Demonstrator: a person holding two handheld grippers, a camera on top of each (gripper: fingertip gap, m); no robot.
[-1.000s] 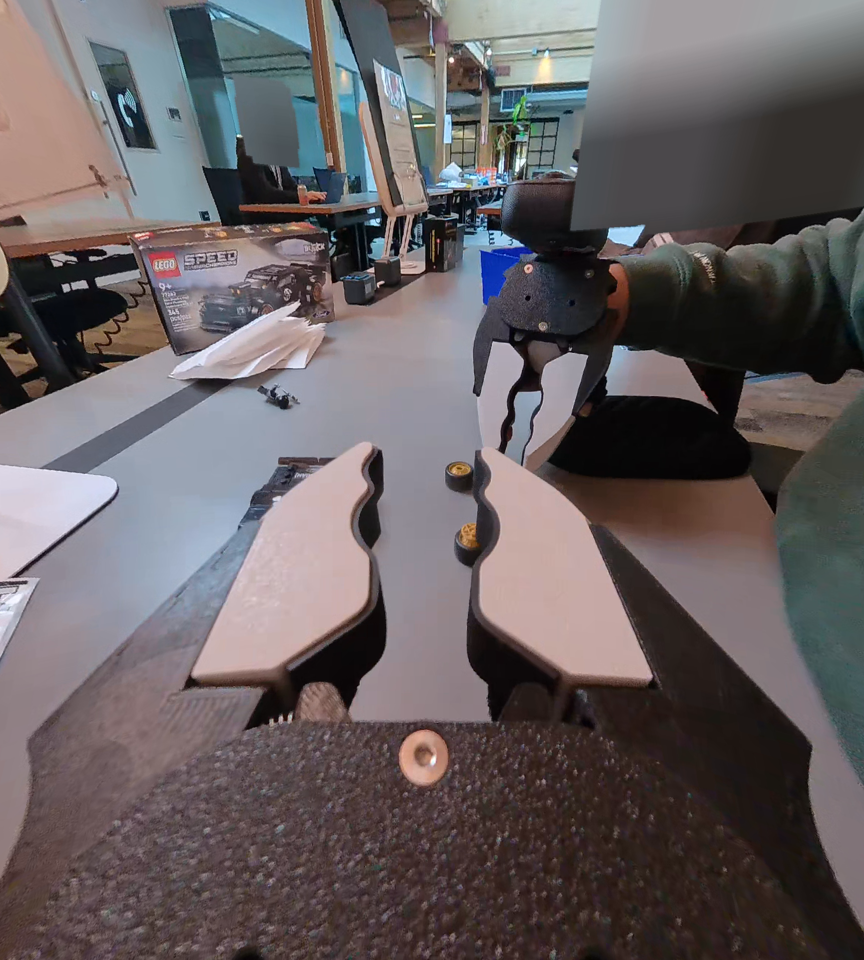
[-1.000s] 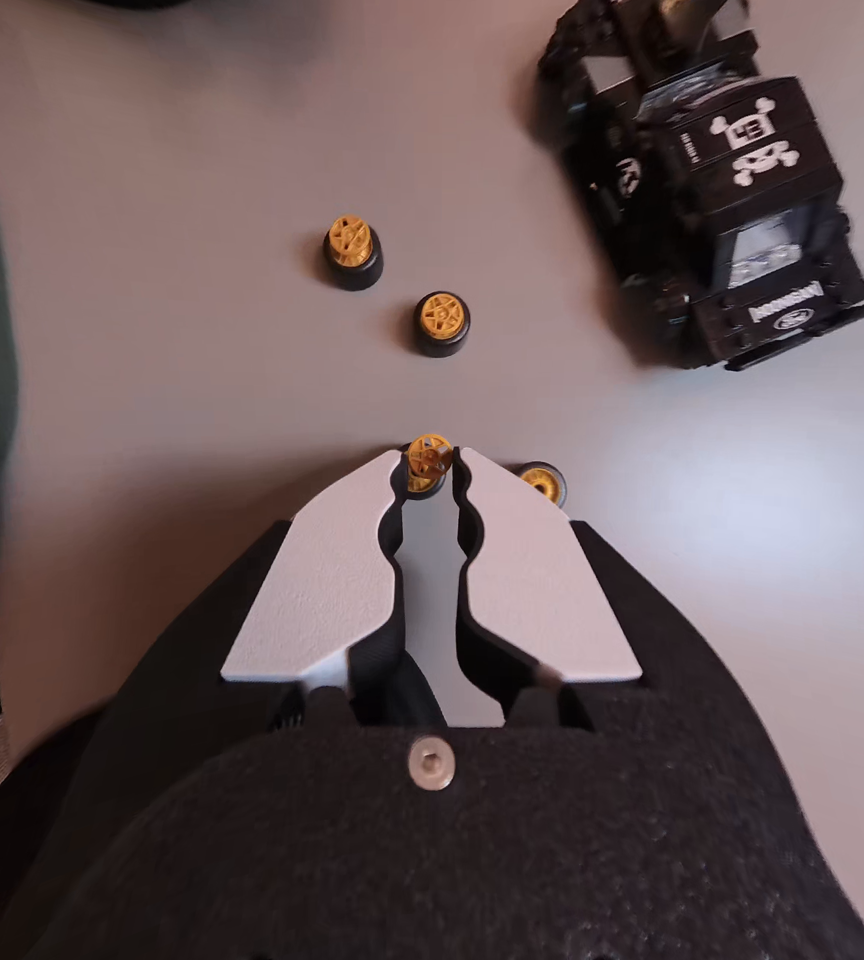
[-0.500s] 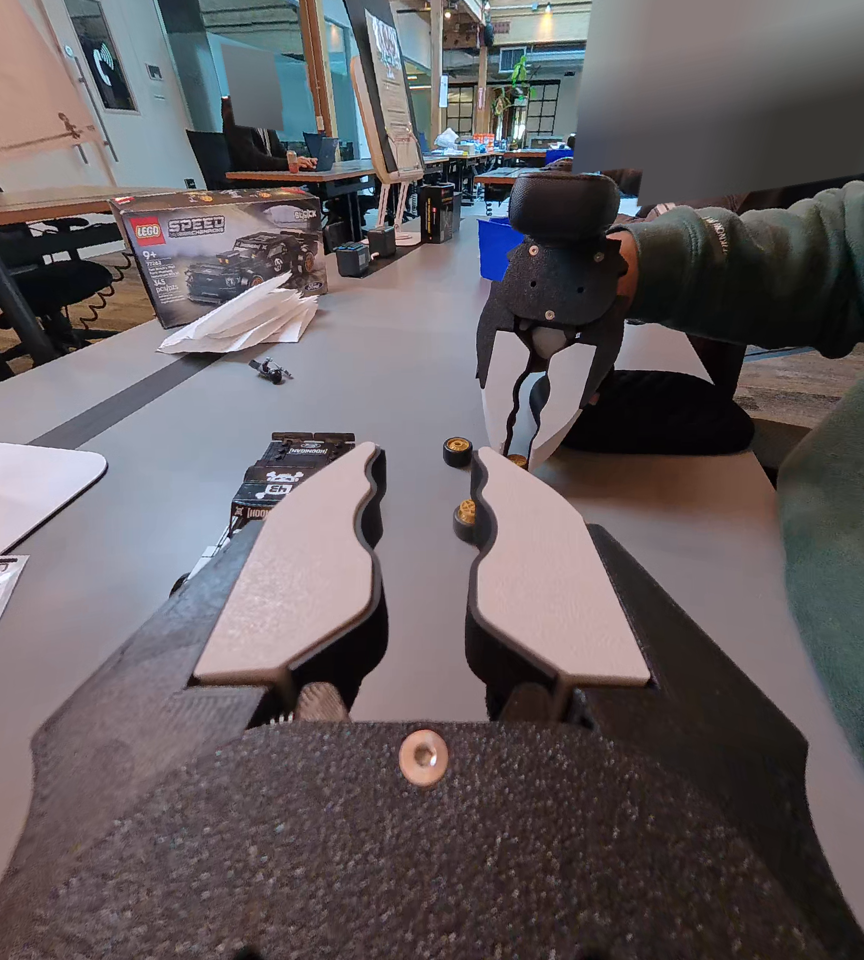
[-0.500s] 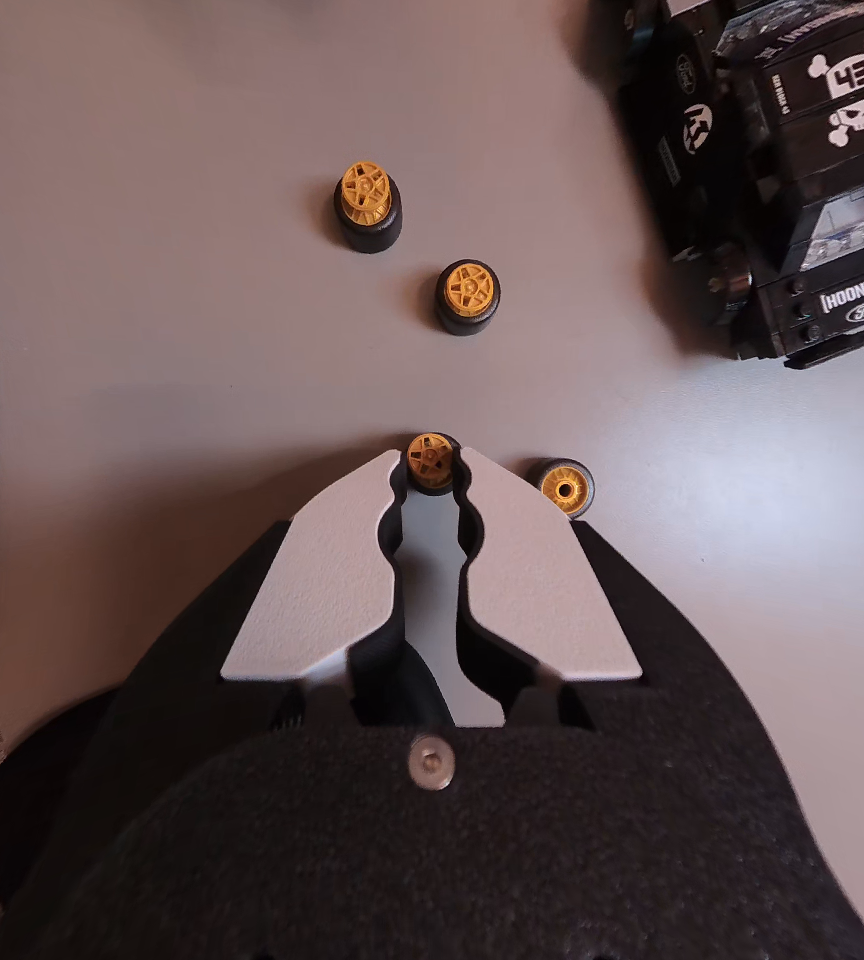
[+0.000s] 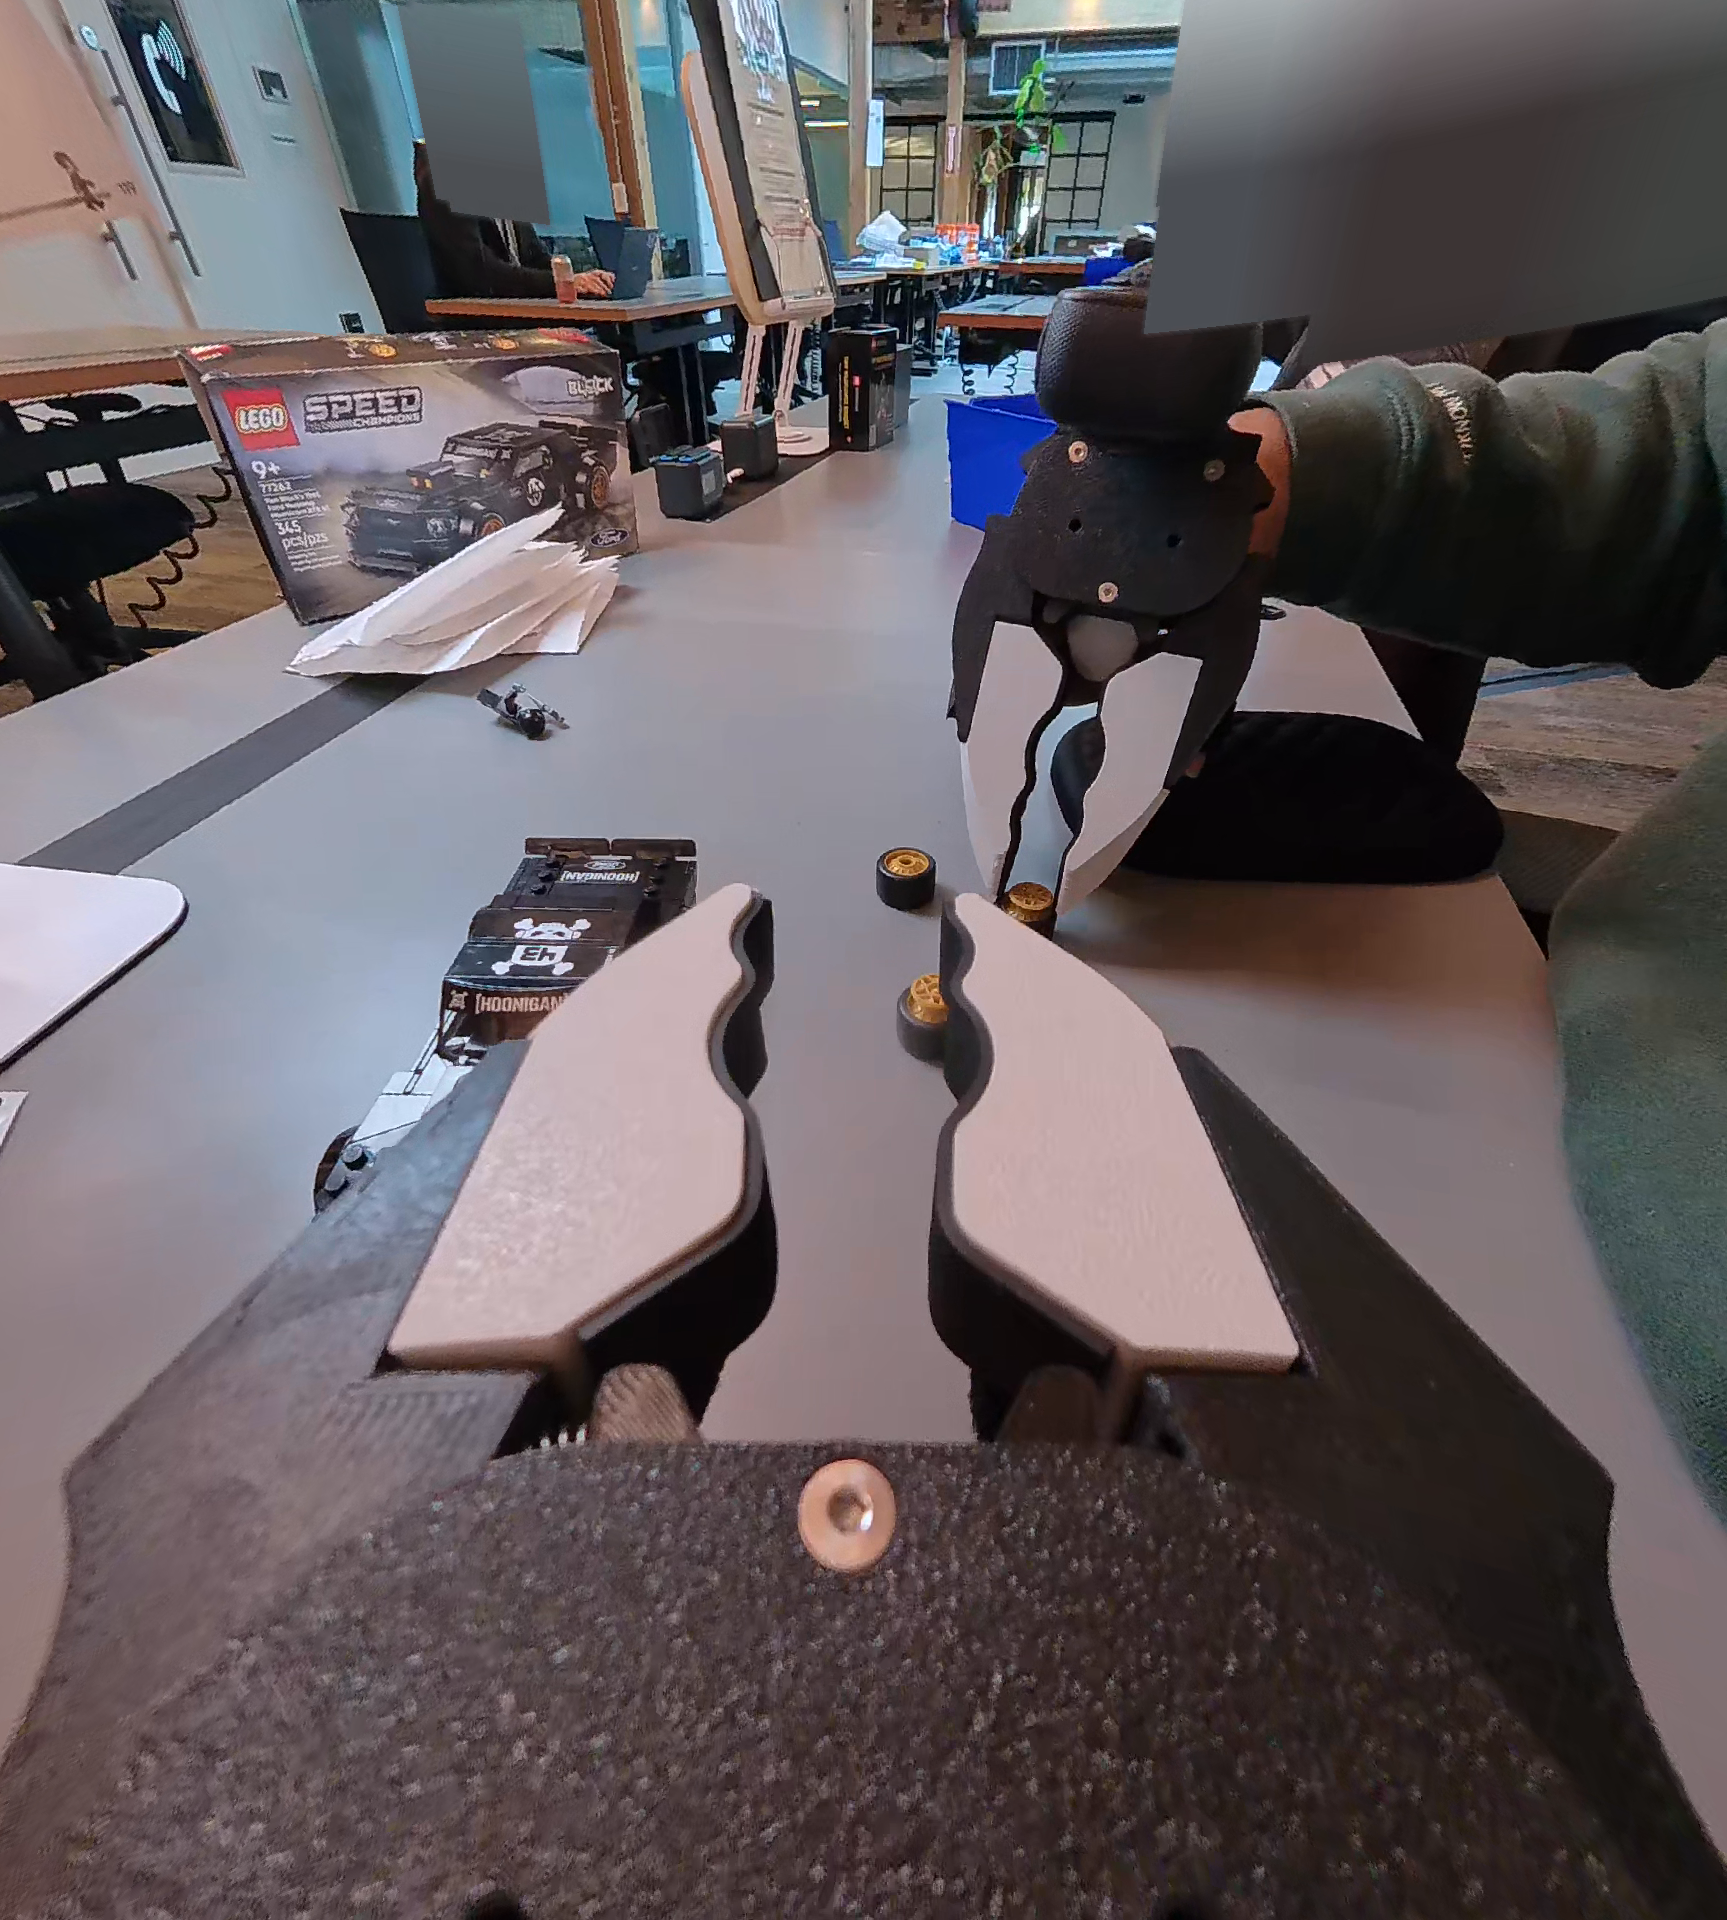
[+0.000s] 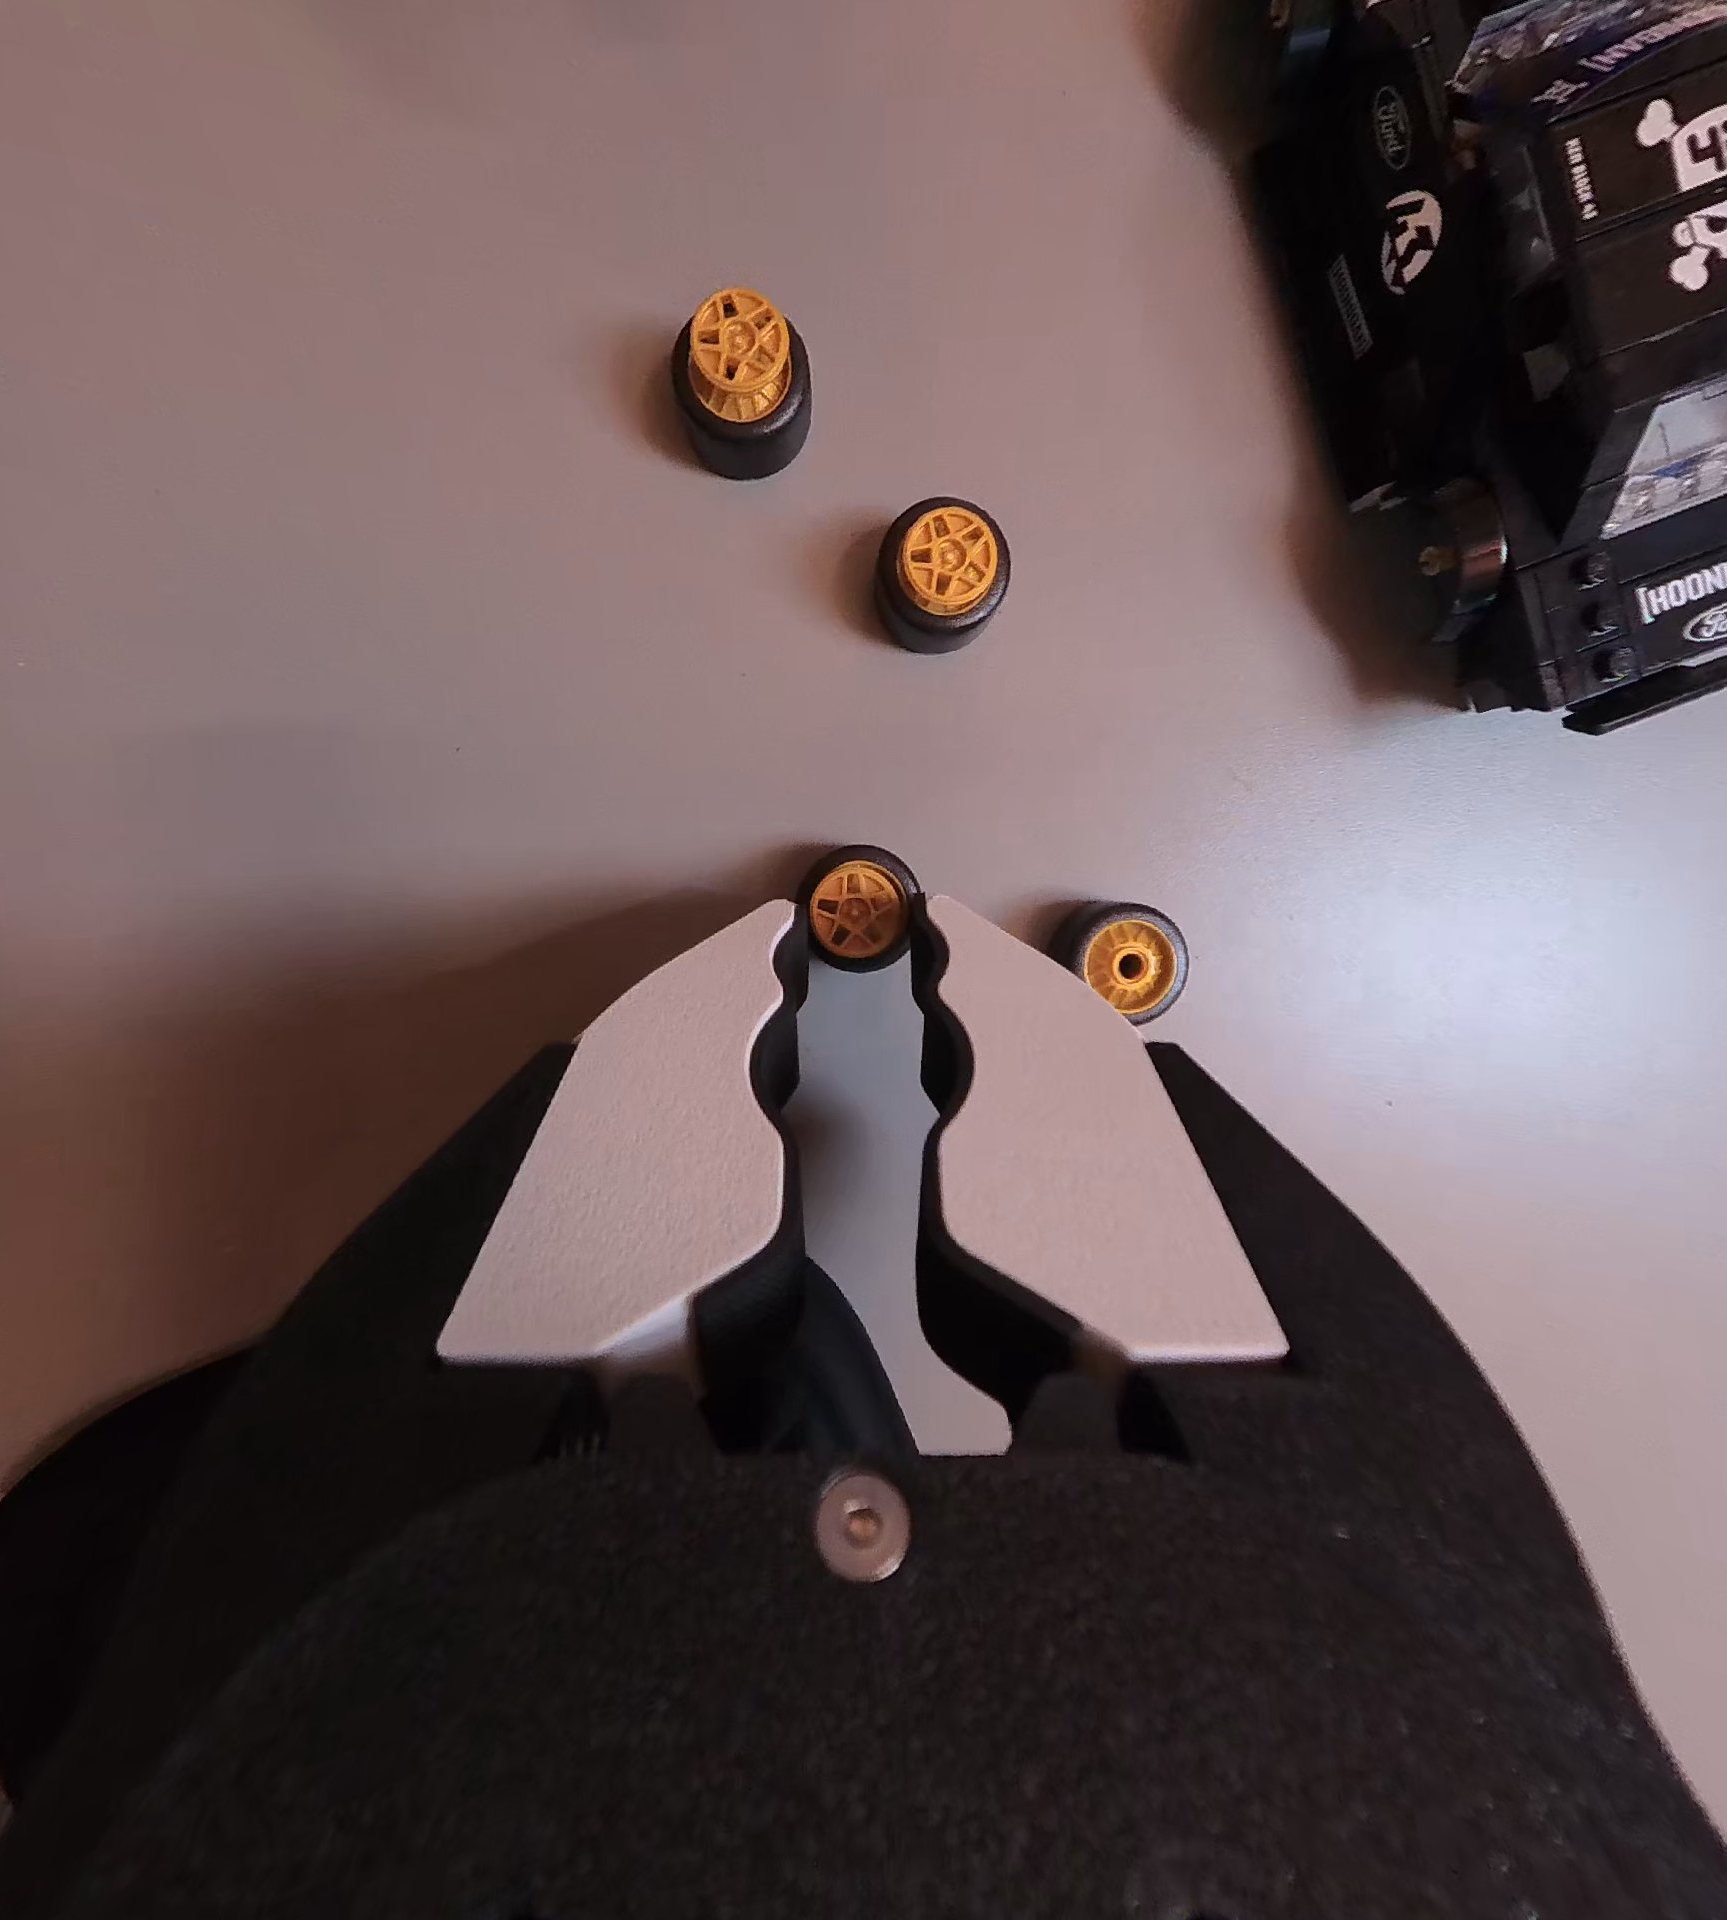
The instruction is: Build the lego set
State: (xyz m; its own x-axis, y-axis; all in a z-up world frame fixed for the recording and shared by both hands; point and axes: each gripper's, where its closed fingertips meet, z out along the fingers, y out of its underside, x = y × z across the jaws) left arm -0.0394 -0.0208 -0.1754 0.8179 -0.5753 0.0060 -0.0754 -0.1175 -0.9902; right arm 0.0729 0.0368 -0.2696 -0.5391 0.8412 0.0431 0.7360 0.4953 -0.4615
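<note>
The right gripper (image 6: 861, 920) pinches 1 small black wheel with a gold middle (image 6: 857, 909) on the grey surface (image 6: 319, 675). Lift it straight. The left gripper (image 5: 854, 935) jaws are apart, holding nothing, near the black brick car (image 5: 568, 935).

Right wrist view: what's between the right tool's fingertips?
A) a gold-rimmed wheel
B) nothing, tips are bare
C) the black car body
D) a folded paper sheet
A: the right tool has its tips closed around a gold-rimmed wheel on the table, while the black car sits apart at upper right.
</note>
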